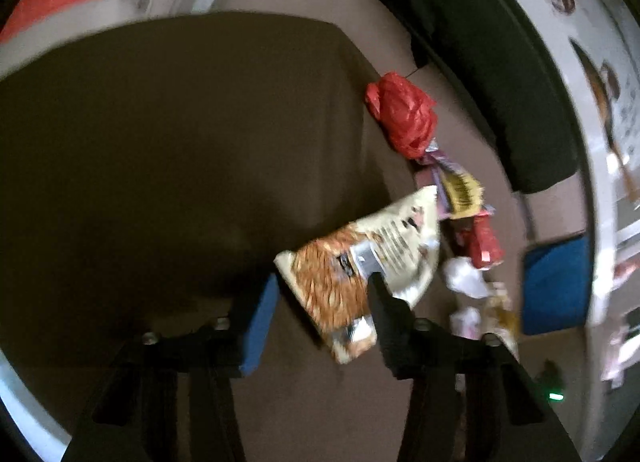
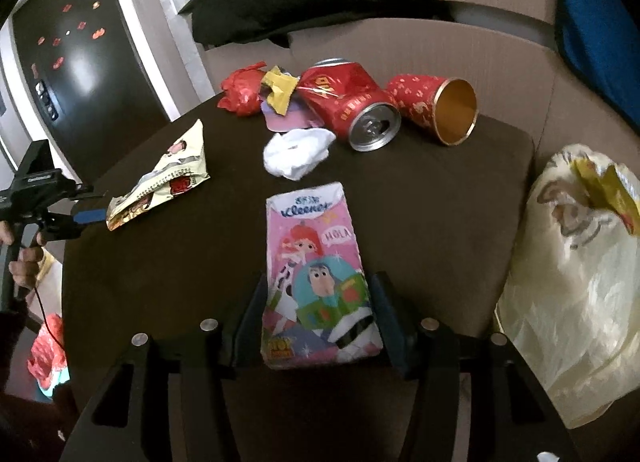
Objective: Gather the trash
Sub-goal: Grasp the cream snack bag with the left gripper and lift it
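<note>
We hold tissue pack (image 2: 320, 282) lengthwise in right claw (image 2: 320, 326); left claw (image 1: 320, 302) pinches snack wrapper (image 1: 360, 262); bag (image 2: 572, 302) lies right.

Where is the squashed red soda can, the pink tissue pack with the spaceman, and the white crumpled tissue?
squashed red soda can (image 2: 352, 105), right wrist view, on its dented red side.
pink tissue pack (image 2: 316, 262), right wrist view, on its printed front.
white crumpled tissue (image 2: 298, 153), right wrist view, on its middle folds.
</note>
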Demonstrator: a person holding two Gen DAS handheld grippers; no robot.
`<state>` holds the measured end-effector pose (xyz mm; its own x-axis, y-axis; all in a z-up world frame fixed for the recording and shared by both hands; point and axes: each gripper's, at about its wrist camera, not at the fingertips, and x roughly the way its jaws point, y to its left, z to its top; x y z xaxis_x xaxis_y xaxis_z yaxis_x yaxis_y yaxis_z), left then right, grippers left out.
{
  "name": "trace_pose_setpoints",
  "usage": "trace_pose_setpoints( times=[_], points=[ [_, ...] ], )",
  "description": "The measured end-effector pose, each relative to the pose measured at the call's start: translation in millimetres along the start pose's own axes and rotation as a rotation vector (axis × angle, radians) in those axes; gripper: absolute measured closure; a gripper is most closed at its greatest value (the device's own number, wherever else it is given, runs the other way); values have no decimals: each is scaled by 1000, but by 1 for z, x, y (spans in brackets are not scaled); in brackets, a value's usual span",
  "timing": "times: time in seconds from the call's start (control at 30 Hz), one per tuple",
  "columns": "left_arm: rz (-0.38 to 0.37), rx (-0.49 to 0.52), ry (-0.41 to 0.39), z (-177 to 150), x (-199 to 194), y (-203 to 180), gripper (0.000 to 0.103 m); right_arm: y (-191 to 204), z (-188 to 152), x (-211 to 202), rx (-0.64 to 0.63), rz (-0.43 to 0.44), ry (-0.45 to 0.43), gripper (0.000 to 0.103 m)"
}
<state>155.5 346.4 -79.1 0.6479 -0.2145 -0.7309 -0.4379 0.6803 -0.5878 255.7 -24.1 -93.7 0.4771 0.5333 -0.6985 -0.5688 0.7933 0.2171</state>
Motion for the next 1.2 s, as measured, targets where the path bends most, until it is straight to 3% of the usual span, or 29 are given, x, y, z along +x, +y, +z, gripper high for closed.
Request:
trace_pose_setpoints(
  times=[0.1, 0.23, 0.33, 0.5, 0.57, 0.67, 0.73, 0.8, 0.87, 0.93, 1.1, 1.2],
  points=[
    [99, 85, -34, -3, 14, -19, 92, 0, -2, -8, 31, 14, -30, 52],
    [94, 218, -98, -7, 9, -52, 97, 1, -4, -29, 42, -6, -82, 52],
    [121, 468, -265, -24, -24, -97, 97, -1, -7, -43, 35, -34, -105, 52],
    [68, 725, -342, -68, -52, -137, 97, -8, -14, -53, 58, -54, -115, 52],
    [12, 804, -317, -88, -57, -143, 97, -8, -19, -57, 62, -60, -116, 52],
    [-88, 871, -217, -115, -57, -145, 94, -6, -26, -66, 53, -74, -117, 52],
    [-117, 892, -152, -130, -54, -143, 88, -4, -30, -73, 46, -83, -124, 52],
    [-155, 896, -85, -143, -52, -142, 73, -3, -34, -82, 46, -87, -133, 52],
    [-213, 890, -1, -155, -49, -144, 65, -2, -37, -89, 46, -85, -139, 52],
    [-262, 882, 64, -165, -49, -143, 63, 3, -40, -95, 36, -91, -146, 52],
    [-357, 841, 138, -177, -54, -151, 63, 14, -46, -109, 6, -111, -167, 52],
    [-340, 796, 97, -170, -60, -153, 62, 18, -48, -113, -1, -118, -166, 52]
  ],
)
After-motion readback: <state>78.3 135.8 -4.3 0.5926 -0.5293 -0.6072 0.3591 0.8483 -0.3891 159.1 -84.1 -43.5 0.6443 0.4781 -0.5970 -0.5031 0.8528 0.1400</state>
